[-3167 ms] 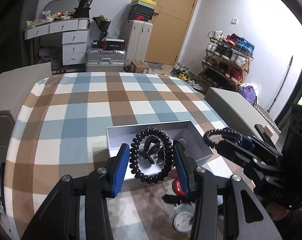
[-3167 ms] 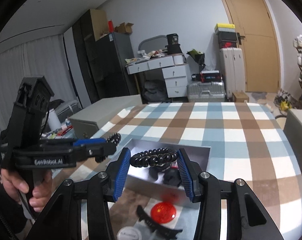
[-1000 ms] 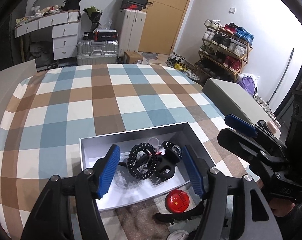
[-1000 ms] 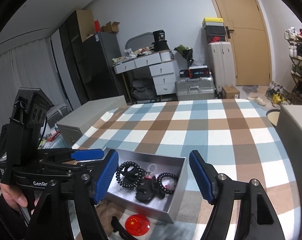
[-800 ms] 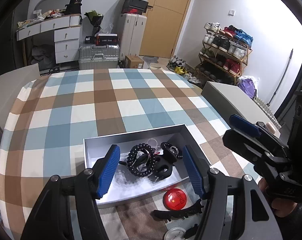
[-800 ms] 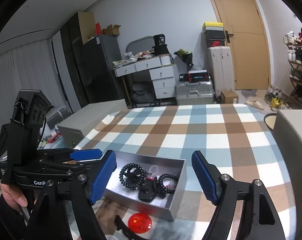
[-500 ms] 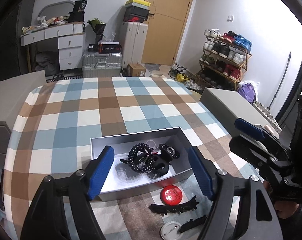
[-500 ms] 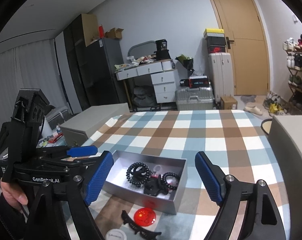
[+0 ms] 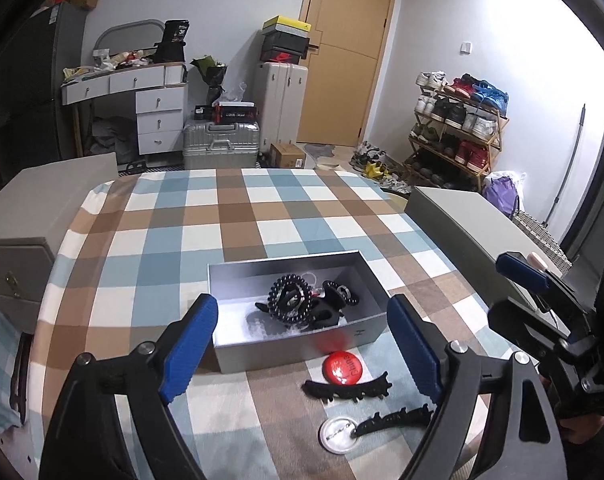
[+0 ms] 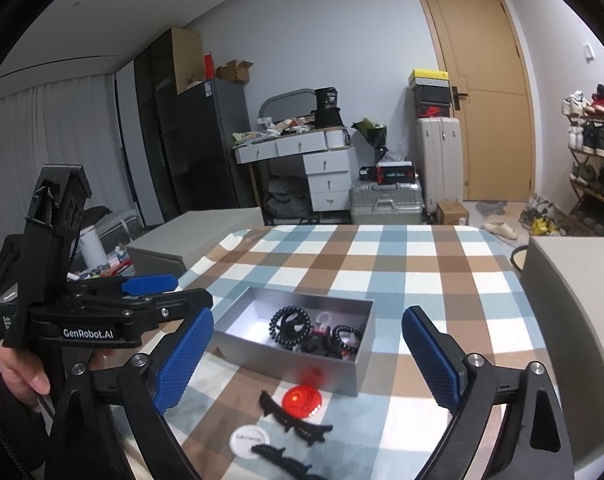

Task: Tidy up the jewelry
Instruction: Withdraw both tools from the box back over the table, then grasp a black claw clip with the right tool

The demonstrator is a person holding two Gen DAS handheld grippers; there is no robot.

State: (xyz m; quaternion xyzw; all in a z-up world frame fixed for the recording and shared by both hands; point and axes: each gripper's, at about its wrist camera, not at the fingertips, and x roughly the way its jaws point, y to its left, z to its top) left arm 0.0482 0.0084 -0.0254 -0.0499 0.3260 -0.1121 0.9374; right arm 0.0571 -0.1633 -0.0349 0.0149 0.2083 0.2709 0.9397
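An open grey box [image 9: 302, 340] stands on the checked tablecloth and holds black coil hair ties [image 9: 289, 300] and a dark claw clip. In front of it lie a red badge [image 9: 343, 367], two black toothed hair clips [image 9: 348, 388] and a white badge [image 9: 339, 436]. My left gripper [image 9: 302, 302] hovers back from the box, its jaws opening with nothing between them. The right gripper [image 10: 309, 316] is also opening and empty, with the box [image 10: 285, 356] and hair ties [image 10: 289, 326] beyond its fingers. Each gripper appears at the edge of the other's view.
Grey cabinets [image 9: 474, 232] flank the table on both sides. A person's hand [image 10: 19, 368] grips the left tool's handle. The far half of the tablecloth [image 9: 237, 208] is bare. Behind are drawers, suitcases, a shoe rack and a door.
Both grippers earlier held a black coil hair tie over the box; it now lies inside. Both have drawn back and up, and their jaws have spread wider.
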